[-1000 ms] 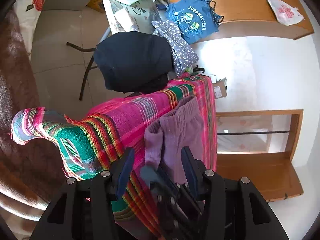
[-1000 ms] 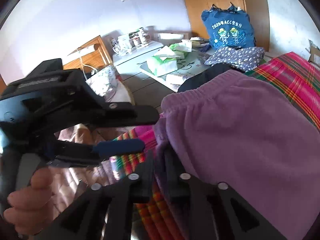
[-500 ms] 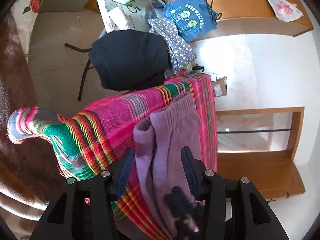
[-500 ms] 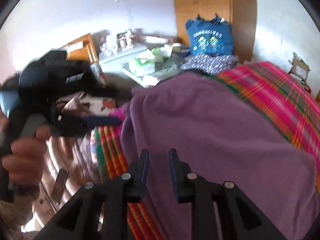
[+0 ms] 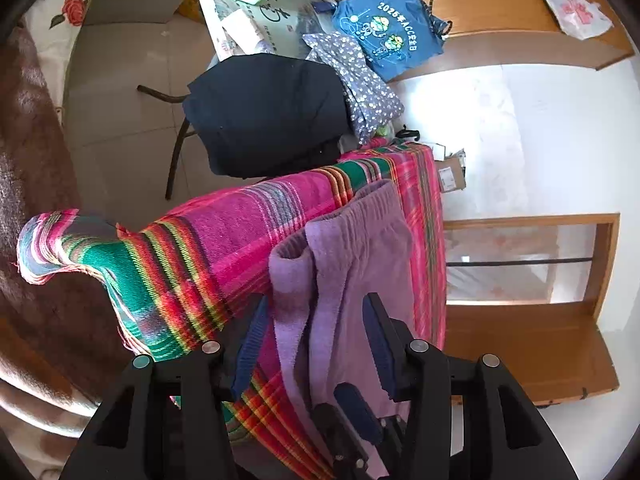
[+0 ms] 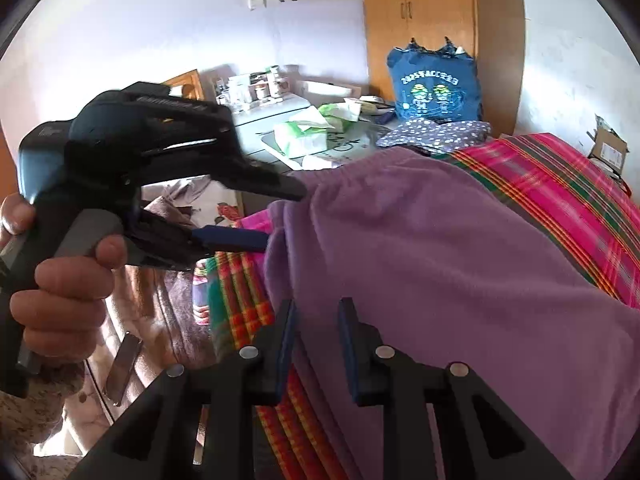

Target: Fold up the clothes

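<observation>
Released, purple garment (image 5: 360, 264) lies flat; right gripper (image 6: 314, 344) and left gripper (image 5: 316, 340) spread, empty.

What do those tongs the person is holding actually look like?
Both tongs, left and right, are matte black plastic with two flat fingers faced in dark blue pads and round silver screw heads. The left has a chunky black body and a grey pistol handle.

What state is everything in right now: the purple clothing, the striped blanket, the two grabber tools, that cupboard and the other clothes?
Purple garment: lying on the blanket, one edge folded over.
Plaid blanket: spread out, corner rumpled.
Left gripper: open, straddling the garment's fold.
Right gripper: open above the garment, gripping nothing.
Wardrobe: doors shut.
Dark garment: piled on a chair.
Blue bag: upright.
</observation>
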The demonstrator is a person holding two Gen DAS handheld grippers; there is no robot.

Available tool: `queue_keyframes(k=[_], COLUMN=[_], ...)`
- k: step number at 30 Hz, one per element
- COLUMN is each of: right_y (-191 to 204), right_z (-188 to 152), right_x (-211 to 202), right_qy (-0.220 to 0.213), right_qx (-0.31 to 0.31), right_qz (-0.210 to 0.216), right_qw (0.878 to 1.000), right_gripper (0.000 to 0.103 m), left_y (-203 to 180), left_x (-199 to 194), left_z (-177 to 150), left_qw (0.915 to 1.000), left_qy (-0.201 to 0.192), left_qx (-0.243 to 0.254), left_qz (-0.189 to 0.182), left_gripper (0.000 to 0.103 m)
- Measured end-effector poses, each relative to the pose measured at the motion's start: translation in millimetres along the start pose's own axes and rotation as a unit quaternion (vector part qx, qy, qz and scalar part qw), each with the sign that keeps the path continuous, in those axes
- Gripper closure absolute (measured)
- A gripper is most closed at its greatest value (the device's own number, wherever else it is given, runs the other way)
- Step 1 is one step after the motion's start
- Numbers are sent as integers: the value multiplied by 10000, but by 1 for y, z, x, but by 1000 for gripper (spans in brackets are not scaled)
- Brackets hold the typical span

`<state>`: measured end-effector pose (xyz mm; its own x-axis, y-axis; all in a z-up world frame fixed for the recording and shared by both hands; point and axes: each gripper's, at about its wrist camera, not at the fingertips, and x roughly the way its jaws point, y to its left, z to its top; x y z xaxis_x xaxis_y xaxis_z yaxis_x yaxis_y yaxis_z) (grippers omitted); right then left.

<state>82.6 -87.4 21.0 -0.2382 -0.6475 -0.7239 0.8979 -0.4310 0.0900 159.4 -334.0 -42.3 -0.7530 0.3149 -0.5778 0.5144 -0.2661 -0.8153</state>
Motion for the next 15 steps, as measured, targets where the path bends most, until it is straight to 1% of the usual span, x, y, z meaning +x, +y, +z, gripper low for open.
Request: queue_keyframes(k=[5,6,10,15], right_y=[7,8,13,13], right_z=[0,0,-2,-1], right_x=[16,16,15,18], right_qy=[174,160,167,191], right_qx=[-261,-303,-481,-497], right_qz=[-249,-264,-341,-367], right_qw=[9992,9991,9981,9979], right_gripper=[80,79,79,79], left_y=[-3,-3,-3,-1], left_x=[4,4,4,3], left_z=[0,0,1,2], left_qw=[10000,10000,10000,10000], left_qy=[25,24,18,19], left_qx=[29,23,6,-43], left_qz=[66,67,75,44], left_gripper=[53,53,53,53])
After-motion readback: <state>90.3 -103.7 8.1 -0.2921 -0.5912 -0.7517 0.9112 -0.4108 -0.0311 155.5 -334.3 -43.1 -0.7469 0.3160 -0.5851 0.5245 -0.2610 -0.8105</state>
